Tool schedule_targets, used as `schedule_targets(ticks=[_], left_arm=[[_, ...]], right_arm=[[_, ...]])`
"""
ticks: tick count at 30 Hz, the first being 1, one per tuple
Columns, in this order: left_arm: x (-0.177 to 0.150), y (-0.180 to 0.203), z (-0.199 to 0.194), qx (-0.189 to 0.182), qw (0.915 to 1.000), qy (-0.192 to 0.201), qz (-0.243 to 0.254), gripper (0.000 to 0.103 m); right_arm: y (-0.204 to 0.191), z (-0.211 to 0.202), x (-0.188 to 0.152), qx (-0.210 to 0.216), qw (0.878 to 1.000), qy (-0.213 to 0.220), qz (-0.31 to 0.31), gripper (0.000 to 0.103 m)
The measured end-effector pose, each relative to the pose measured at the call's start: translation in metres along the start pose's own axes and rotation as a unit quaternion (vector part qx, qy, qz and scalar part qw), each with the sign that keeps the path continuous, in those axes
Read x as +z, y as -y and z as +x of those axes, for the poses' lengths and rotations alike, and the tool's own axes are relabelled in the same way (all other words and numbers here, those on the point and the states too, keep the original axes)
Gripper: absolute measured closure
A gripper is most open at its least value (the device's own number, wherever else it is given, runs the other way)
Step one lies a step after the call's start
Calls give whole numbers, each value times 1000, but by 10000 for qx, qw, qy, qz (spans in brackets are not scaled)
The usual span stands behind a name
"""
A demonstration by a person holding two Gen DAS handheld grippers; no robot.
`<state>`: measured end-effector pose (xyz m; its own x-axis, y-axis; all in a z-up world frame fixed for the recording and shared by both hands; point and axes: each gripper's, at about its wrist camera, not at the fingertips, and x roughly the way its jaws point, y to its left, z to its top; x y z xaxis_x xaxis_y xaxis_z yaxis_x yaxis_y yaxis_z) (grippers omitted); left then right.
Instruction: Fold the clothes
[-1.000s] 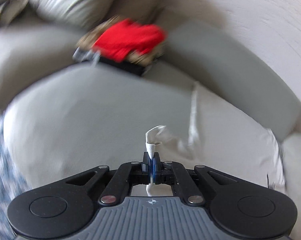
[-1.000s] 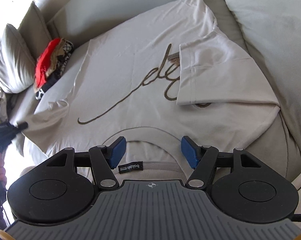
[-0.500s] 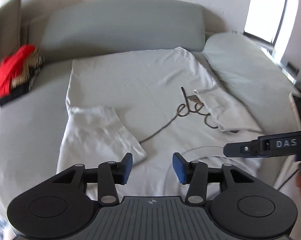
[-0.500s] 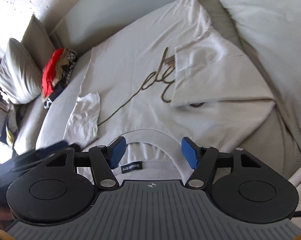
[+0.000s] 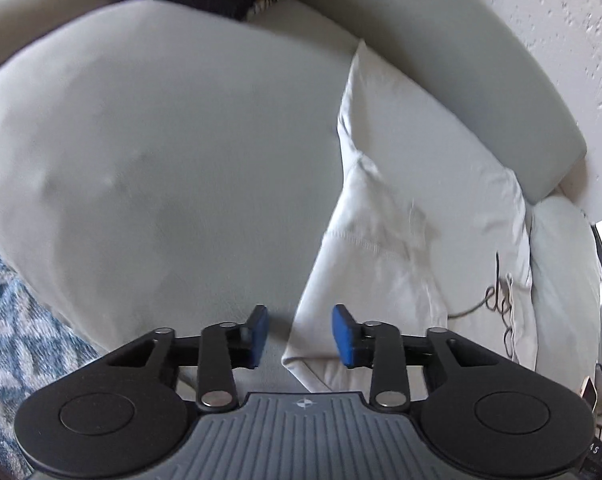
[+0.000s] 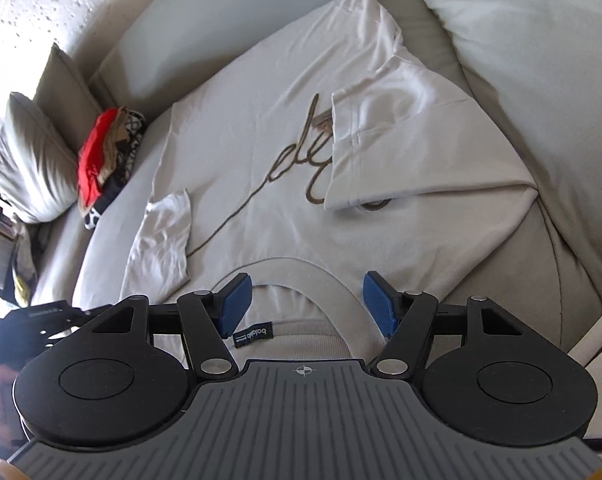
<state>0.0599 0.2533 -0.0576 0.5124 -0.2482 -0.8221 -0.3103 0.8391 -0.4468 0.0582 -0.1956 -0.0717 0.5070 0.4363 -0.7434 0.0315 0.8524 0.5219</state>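
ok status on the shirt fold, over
Left gripper closing, corner of the t-shirt between its pads. Right gripper open over the collar, holding nothing. Both sleeves folded in. Nothing in the way.

grey sofa (image 5: 161,160), cushion (image 6: 25,168), patterned rug (image 5: 17,320).

Right gripper (image 6: 305,300): black linkage arms, silver pivot screws, blue ribbed pads (image 6: 379,306); grey grooved base.

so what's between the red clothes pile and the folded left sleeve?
Only bare grey couch cushion between the pile and the sleeve; clearest in the right wrist view.
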Motion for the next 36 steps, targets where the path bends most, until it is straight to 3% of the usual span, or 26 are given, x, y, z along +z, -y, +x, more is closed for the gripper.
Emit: schedule_targets(ticks=[4, 5, 6, 8, 11, 15, 18, 19, 20, 22, 24, 28, 31, 34, 36], left_arm=[[-8, 4, 5, -171, 9998, -41, -5, 77], [-9, 6, 4, -168, 9998, -54, 25, 93], [-11, 7, 3, -152, 9999, -56, 60, 99], [-15, 8, -1, 13, 9998, 31, 192, 103], [-18, 20, -5, 595, 9958, 170, 675, 103], [-21, 33, -6, 1099, 9892, 164, 960, 97], [-28, 50, -19, 1235, 9812, 639, 1338, 88], [-30, 57, -23, 1261, 9779, 795, 1466, 87], [-32, 63, -24, 1204, 9751, 937, 1609, 87], [-35, 77, -24, 1042, 9699, 1138, 1883, 87], [-35, 91, -10, 1001, 9673, 1105, 2050, 86], [-35, 109, 25, 1025, 9666, 828, 2200, 85], [-44, 113, 39, 1151, 9626, 708, 2348, 84], [-61, 114, 39, 1225, 9532, 647, 2687, 84], [-69, 113, 30, 1230, 9525, 505, 2741, 84]], right_arm=[[2, 0, 0, -13, 10000, -16, 16, 35], [2, 0, 0, -10, 10000, -15, 23, 35], [3, 0, 0, -10, 10000, -15, 21, 35], [2, 1, 0, -13, 10000, -18, -3, 35], [2, 1, 1, -21, 10000, -22, -37, 35], [2, -6, 2, -34, 10000, 55, 7, 35], [2, -22, 7, 21, 9990, 448, 15, 36], [2, -28, 9, -30, 9979, 645, -31, 42], [2, -32, 12, -110, 9963, 850, -90, 49], [3, -30, 21, -431, 9929, 1075, -279, 75], [5, -25, 30, -784, 9881, 1229, -483, 81], [19, 3, 49, -1594, 9755, 1169, -962, 78], [37, 23, 47, -1929, 9700, 771, -1261, 77], [42, 16, 39, -2239, 9602, 483, -1598, 78], [44, 3, 37, -2395, 9575, 220, -1594, 76]])
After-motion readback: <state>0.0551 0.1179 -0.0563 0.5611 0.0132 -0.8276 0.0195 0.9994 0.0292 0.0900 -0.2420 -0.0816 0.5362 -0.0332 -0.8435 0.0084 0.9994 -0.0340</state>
